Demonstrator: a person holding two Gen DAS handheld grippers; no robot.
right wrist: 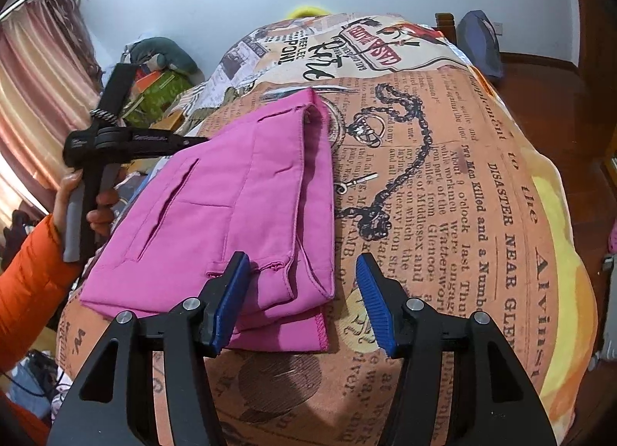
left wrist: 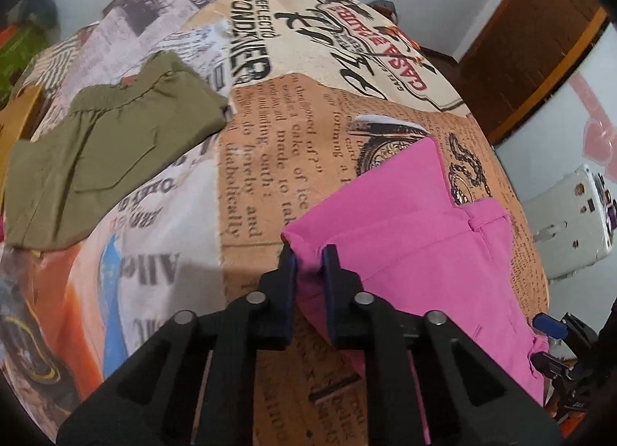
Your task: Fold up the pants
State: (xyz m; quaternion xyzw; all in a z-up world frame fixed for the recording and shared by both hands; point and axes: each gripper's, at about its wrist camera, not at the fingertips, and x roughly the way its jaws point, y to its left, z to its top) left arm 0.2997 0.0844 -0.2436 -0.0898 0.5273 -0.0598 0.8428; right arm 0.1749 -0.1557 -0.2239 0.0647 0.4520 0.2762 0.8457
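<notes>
Folded pink pants [left wrist: 405, 222] lie on a bed with a newspaper-print cover [left wrist: 270, 130]. My left gripper [left wrist: 308, 253] is shut on the near left corner of the pink cloth, pinched between its blue pads. In the right wrist view the pink pants [right wrist: 231, 207] run from the middle toward the near left. There the left gripper [right wrist: 200, 140] meets their far left edge, held by a hand [right wrist: 73, 191] in an orange sleeve. My right gripper [right wrist: 301, 259] stands open over the pants' near right corner, its pads apart on either side of the hem.
Folded olive-green pants [left wrist: 108, 145] lie on the bed to the left of the pink ones. A white machine [left wrist: 570, 214] stands beyond the bed's right edge, near a wooden door [left wrist: 540, 41]. A curtain [right wrist: 31, 79] and piled things [right wrist: 162, 72] flank the bed's left side.
</notes>
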